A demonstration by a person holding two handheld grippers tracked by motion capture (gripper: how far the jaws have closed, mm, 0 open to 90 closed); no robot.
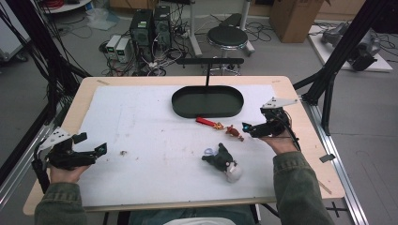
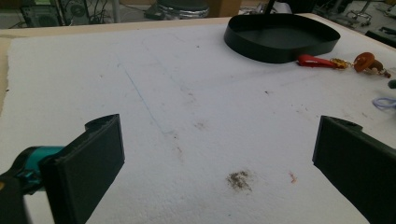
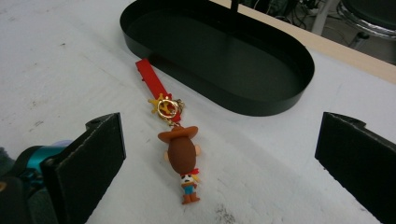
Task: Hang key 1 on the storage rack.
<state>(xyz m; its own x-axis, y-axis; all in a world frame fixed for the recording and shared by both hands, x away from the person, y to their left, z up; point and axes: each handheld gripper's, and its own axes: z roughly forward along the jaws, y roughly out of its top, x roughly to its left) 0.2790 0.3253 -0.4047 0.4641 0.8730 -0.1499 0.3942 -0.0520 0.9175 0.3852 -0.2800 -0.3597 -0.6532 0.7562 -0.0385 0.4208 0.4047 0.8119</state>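
Note:
A cowboy figure keychain [image 3: 183, 161] with a brown hat, gold ring and red strap [image 3: 152, 81] lies flat on the white mat, just in front of a black oval tray [image 3: 261, 100]. My right gripper [image 3: 219, 163] is open, its jaws standing wide on either side of the figure, low over the mat. In the high view the keychain [image 1: 233, 131] lies just left of the right gripper [image 1: 248, 127]. My left gripper [image 1: 94, 152] rests open at the table's left with nothing between its jaws. A dark green plush toy [image 1: 220, 160] with a white part lies near the front.
The black tray [image 1: 180, 105] has a T-shaped stand [image 1: 209, 61] rising from it. A small brown stain [image 2: 239, 179] marks the mat [image 2: 140, 70] ahead of the left gripper. Table edges lie close on the left and right. Behind the table are a stool [image 1: 227, 36] and computers.

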